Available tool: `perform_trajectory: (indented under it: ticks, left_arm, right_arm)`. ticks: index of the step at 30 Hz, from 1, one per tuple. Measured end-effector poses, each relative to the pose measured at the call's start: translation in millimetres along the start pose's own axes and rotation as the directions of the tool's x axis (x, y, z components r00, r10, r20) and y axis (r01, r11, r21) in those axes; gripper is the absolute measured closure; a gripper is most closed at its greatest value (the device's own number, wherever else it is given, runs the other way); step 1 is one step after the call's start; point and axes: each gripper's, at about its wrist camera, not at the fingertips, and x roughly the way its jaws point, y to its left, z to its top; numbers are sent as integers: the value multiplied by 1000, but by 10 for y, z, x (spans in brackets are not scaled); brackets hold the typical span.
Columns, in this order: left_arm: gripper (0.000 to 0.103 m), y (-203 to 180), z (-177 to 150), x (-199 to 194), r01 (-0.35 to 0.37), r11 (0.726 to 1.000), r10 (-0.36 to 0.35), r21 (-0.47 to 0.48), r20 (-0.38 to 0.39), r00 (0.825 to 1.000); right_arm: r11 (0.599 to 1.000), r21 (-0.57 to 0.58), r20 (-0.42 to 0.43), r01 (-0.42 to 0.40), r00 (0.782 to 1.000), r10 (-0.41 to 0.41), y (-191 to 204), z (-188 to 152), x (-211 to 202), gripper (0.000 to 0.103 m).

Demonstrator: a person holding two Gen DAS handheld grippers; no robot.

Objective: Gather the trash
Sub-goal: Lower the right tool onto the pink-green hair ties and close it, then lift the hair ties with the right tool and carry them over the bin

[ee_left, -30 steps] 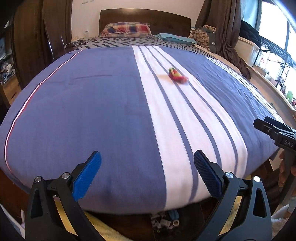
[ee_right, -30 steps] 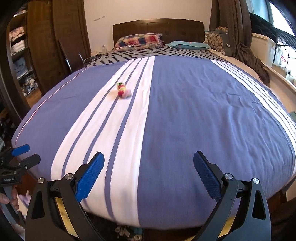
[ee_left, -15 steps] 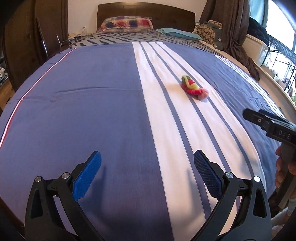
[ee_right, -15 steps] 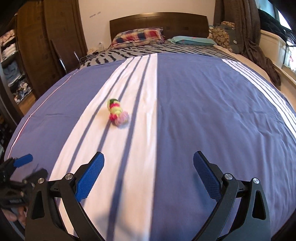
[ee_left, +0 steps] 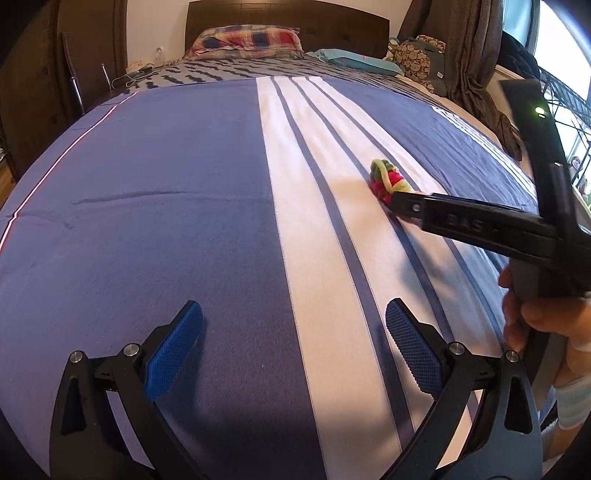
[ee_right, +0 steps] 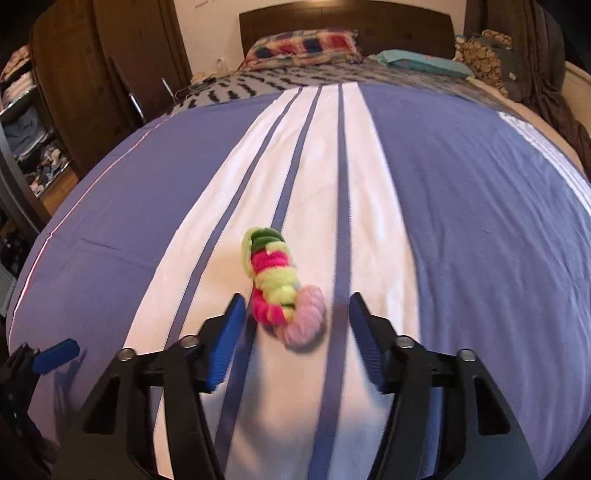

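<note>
A small rolled fuzzy bundle [ee_right: 279,286], striped pink, lime and green with a pale pink end, lies on the white stripe of the blue bedspread [ee_right: 461,221]. My right gripper [ee_right: 297,325] is open, low over the bed, its jaws on either side of the bundle's near end, not touching it. In the left wrist view the bundle [ee_left: 386,180] shows partly behind the right gripper's finger [ee_left: 461,221]. My left gripper [ee_left: 293,345] is open and empty above the bedspread [ee_left: 166,184], nearer the foot of the bed.
Pillows [ee_right: 303,46] and a dark headboard [ee_right: 343,20] lie at the far end. A wooden wardrobe [ee_right: 110,74] stands on the left. Curtains and clothes [ee_left: 476,55] hang on the right by the window.
Both grippers have moved forward over the bed. The right gripper has come down to the bundle and its jaws have narrowed around it. The left gripper stays wide open.
</note>
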Motion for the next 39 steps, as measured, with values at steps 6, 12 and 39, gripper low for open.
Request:
perform_trajectory:
  ticks: [6,12,39]
  left_arm:
    - [15,-21,2,-36,-2,1000,2,3,3,1000]
    - [17,-29,-24,-283,-7,1000,7,6,33,999]
    - [45,-826,-1896,-1391,119,983,-112,143,-57,992]
  right_arm:
    - [999,-28,-9,-24,1000,24,47,-68,-53,70]
    - [993,-62,-21,-105,994,104,101,-339,-363,70]
    - [953,-223,-50,-203,979,197,528,-2705,-1901,70]
